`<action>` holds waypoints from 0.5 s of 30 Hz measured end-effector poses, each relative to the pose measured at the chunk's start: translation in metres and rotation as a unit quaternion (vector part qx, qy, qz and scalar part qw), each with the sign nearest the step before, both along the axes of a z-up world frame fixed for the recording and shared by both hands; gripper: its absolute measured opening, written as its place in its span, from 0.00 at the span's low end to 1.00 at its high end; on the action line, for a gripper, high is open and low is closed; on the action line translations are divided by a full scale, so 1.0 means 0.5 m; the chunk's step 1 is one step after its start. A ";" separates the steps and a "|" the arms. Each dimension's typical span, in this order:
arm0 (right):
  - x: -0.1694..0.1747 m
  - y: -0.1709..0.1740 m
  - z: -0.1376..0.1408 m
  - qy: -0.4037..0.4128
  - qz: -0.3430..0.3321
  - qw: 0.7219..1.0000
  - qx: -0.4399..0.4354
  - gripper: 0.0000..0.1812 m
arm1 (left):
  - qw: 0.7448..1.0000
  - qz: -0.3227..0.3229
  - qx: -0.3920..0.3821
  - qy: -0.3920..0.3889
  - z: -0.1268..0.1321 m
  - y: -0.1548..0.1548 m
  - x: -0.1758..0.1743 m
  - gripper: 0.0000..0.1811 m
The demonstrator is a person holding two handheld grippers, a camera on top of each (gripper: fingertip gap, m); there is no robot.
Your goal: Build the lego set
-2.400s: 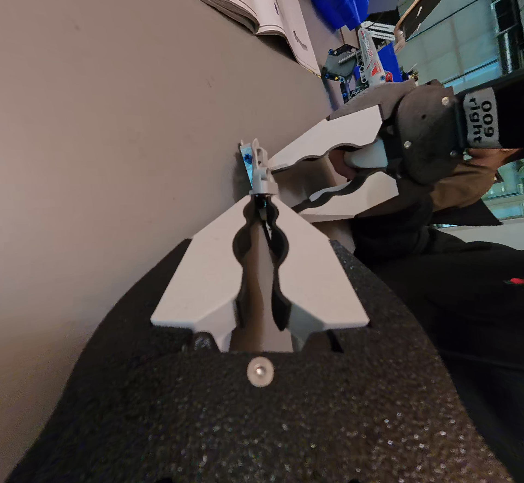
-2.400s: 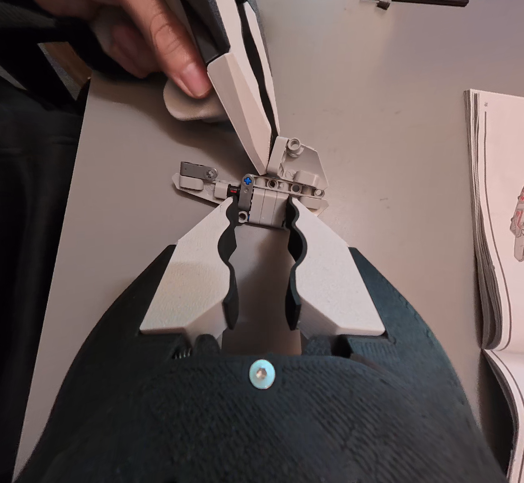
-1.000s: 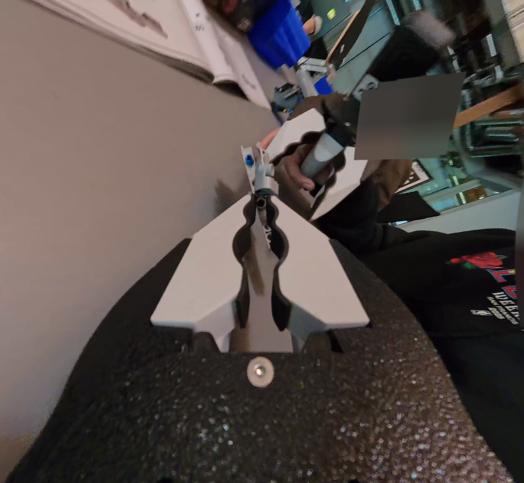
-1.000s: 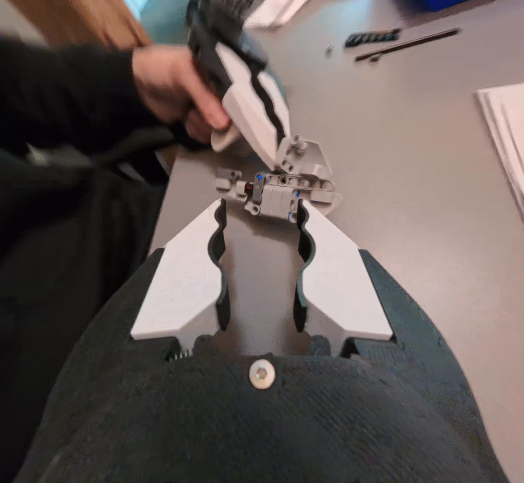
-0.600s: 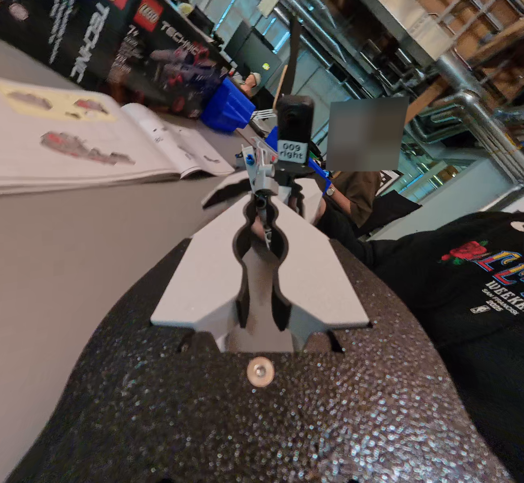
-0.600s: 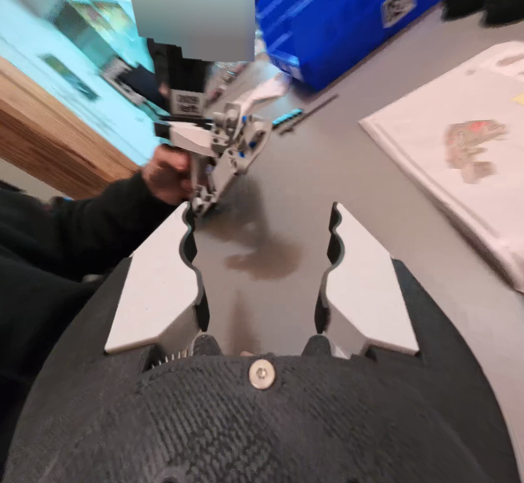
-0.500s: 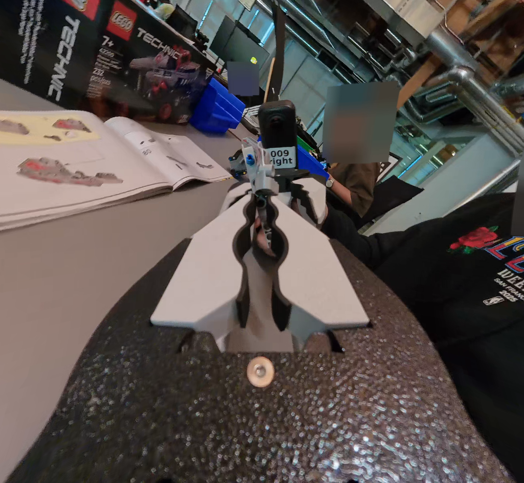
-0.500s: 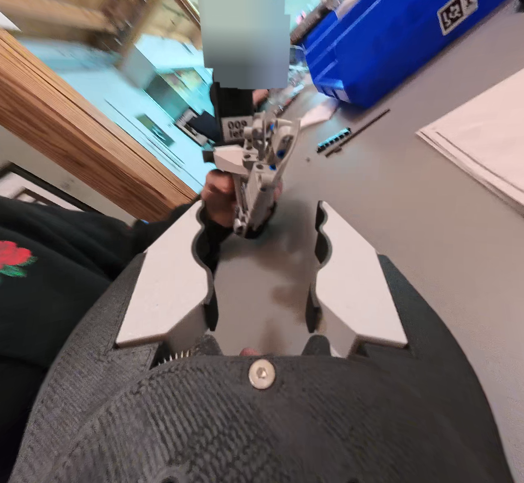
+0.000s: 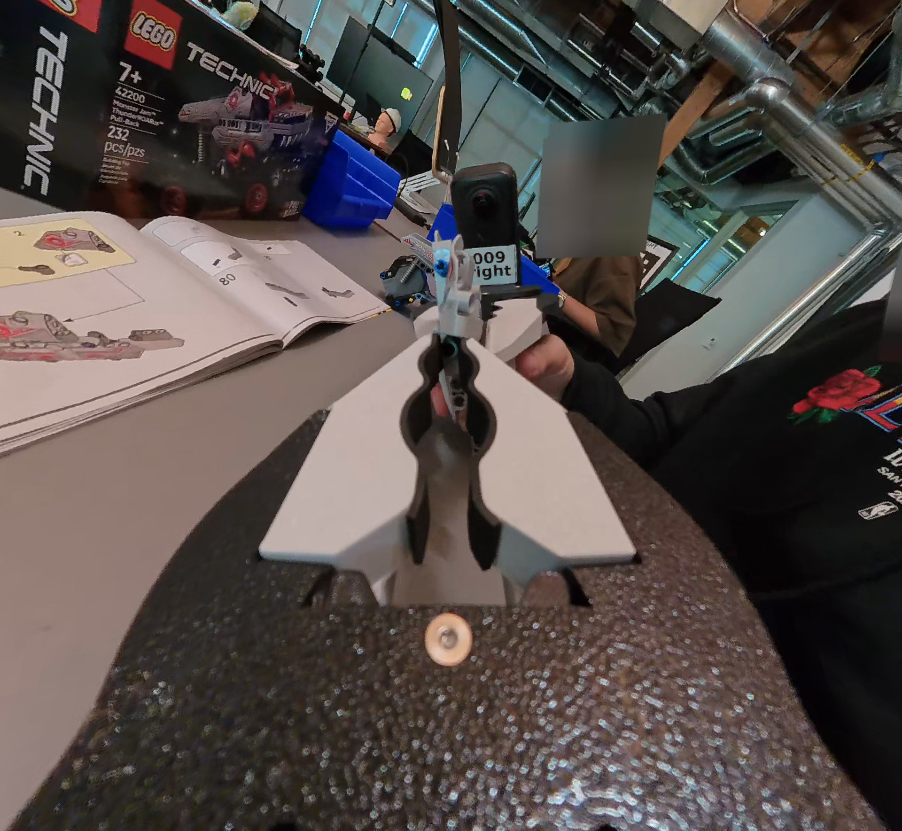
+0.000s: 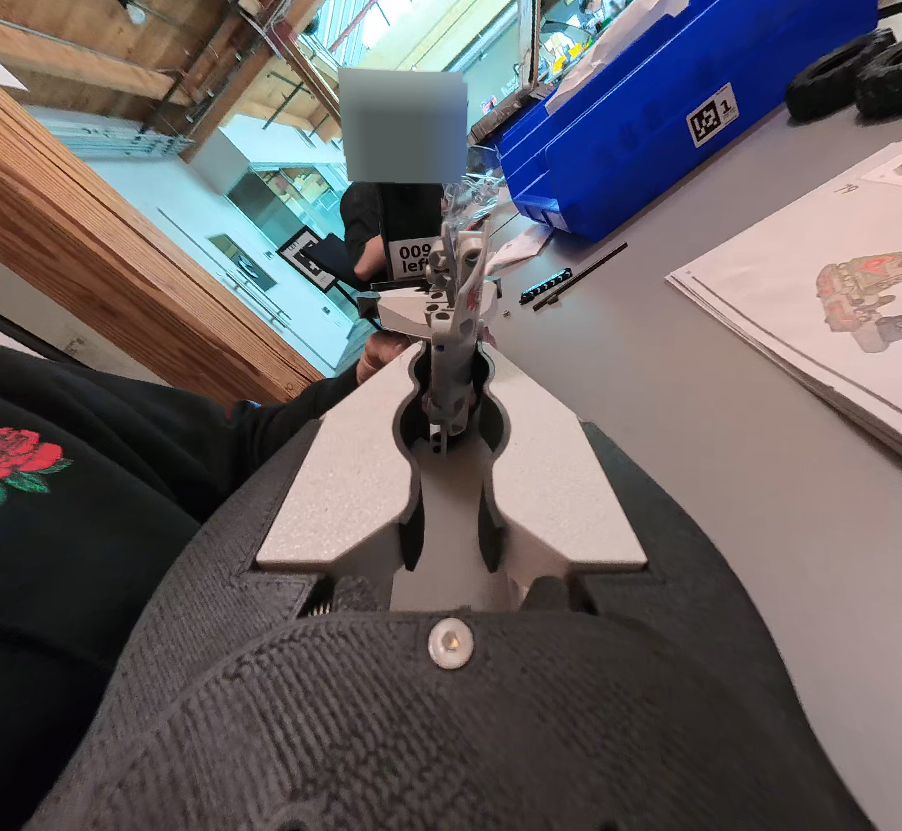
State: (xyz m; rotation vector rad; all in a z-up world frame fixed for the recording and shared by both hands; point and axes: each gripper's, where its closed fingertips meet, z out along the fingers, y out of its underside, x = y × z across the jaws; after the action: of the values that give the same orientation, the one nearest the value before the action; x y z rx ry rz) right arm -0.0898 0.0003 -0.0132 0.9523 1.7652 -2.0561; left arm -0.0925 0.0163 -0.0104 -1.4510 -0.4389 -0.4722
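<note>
A small grey lego assembly with a blue pin is held up in the air above the grey table, edge-on to both cameras. My left gripper is shut on its lower end. My right gripper faces the left one and is shut on the same assembly from the opposite side. The left gripper's white fingers show just behind the assembly in the right wrist view. A hand holds each gripper.
An open instruction booklet lies on the table and also shows in the right wrist view. The set's box and a blue bin stand at the back. A black beam, a black axle, black tyres and a part-built model lie on the table. Both grippers' tips are close together, under 4 cm apart.
The left gripper lifted the assembly off the table and turned it upright. The right gripper let go, opened wide, swung round to face the left one and closed on the assembly again.
</note>
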 end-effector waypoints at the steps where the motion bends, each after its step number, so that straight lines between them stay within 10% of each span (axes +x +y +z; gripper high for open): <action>1: 0.002 0.001 -0.002 -0.010 0.006 1.000 -0.004 0.08 | 1.000 -0.001 -0.007 0.001 -0.003 0.002 0.000 0.02; 15: 0.006 0.003 -0.016 -0.016 0.022 0.999 0.016 0.08 | 0.998 0.006 -0.047 0.040 -0.015 0.001 0.006 0.02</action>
State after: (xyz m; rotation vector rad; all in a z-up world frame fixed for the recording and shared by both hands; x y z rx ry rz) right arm -0.0866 0.0019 -0.0210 0.9405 1.7911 -1.9803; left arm -0.0897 0.0167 -0.0181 -1.5518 -0.4100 -0.3854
